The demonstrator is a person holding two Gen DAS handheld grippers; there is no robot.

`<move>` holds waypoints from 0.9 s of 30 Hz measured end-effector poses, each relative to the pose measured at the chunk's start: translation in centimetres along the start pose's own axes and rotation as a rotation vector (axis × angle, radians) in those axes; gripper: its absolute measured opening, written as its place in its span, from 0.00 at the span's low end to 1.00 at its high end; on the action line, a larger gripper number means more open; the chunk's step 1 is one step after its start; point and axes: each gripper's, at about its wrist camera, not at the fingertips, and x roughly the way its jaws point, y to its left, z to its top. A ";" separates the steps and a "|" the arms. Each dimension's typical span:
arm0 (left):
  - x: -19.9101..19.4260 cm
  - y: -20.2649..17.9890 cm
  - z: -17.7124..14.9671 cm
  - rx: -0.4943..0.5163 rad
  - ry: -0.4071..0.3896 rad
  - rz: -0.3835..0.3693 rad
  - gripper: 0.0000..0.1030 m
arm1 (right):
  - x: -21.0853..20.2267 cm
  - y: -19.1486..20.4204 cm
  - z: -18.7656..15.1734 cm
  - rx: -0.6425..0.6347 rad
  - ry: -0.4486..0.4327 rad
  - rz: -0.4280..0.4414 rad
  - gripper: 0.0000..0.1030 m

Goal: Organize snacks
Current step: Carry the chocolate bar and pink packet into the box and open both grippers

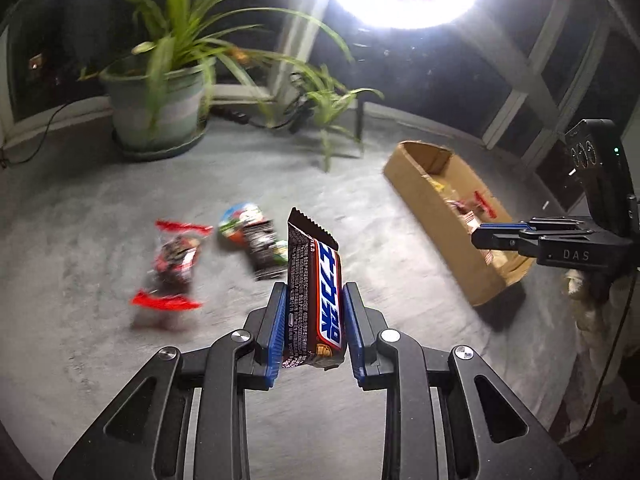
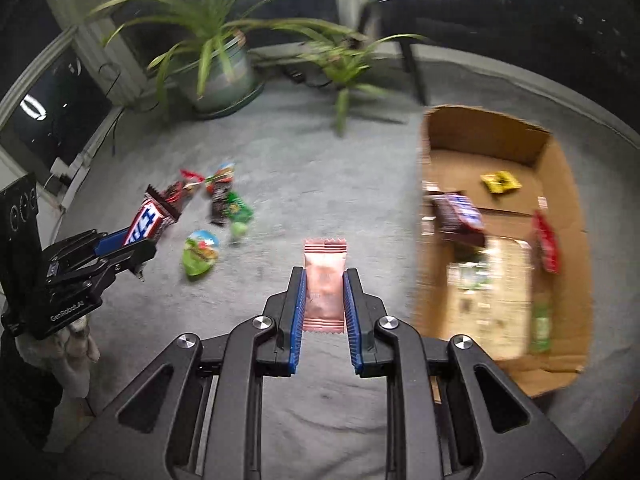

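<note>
The left gripper [image 1: 314, 320] jaws clamp a brown, blue-lettered chocolate bar [image 1: 314, 292] at mid-frame, gripped low on its stiff, slick wrapper. The right gripper [image 2: 324, 304] jaws pinch a light, crinkly pink foil sachet [image 2: 324, 280] by its sides. The open cardboard box [image 2: 560, 160] lies at right on the grey worktop [image 2: 320, 160].

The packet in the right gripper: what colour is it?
Pink; the packet shows best in the right wrist view.
</note>
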 end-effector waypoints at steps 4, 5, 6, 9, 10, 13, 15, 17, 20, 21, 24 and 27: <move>1.0 -3.1 0.7 0.025 -0.005 -0.034 0.25 | -1.6 -4.0 -0.6 0.045 -0.017 -0.036 0.19; 1.2 -3.9 0.8 0.031 -0.006 -0.045 0.25 | -2.0 -5.1 -0.8 0.055 -0.018 -0.044 0.19; 1.4 -4.6 0.9 0.036 -0.006 -0.053 0.25 | -2.1 -5.7 -0.9 0.061 -0.018 -0.051 0.19; 2.5 -7.2 1.3 0.050 -0.003 -0.081 0.25 | -2.8 -8.2 -1.6 0.081 -0.020 -0.074 0.19; 3.0 -8.3 1.5 0.057 -0.002 -0.092 0.25 | -3.0 -9.1 -1.7 0.090 -0.020 -0.080 0.19; 4.0 -10.5 1.7 0.076 0.001 -0.109 0.25 | -3.3 -11.2 -2.2 0.109 -0.018 -0.090 0.19; 4.7 -11.9 1.9 0.083 0.002 -0.120 0.25 | -3.4 -12.3 -2.5 0.118 -0.016 -0.095 0.19; 5.3 -13.2 2.1 0.087 0.003 -0.127 0.25 | -3.4 -13.2 -2.8 0.126 -0.015 -0.097 0.19; 6.2 -14.9 2.4 0.097 0.008 -0.136 0.25 | -3.2 -14.4 -3.1 0.135 -0.011 -0.095 0.19; 6.5 -15.5 2.5 0.101 0.009 -0.138 0.25 | -3.1 -14.8 -3.2 0.137 -0.009 -0.096 0.19; 7.6 -17.1 2.9 0.121 0.017 -0.139 0.25 | -2.9 -15.5 -3.5 0.137 -0.001 -0.096 0.19; 8.6 -18.3 3.1 0.132 0.026 -0.133 0.25 | -2.8 -16.1 -3.7 0.136 0.003 -0.093 0.19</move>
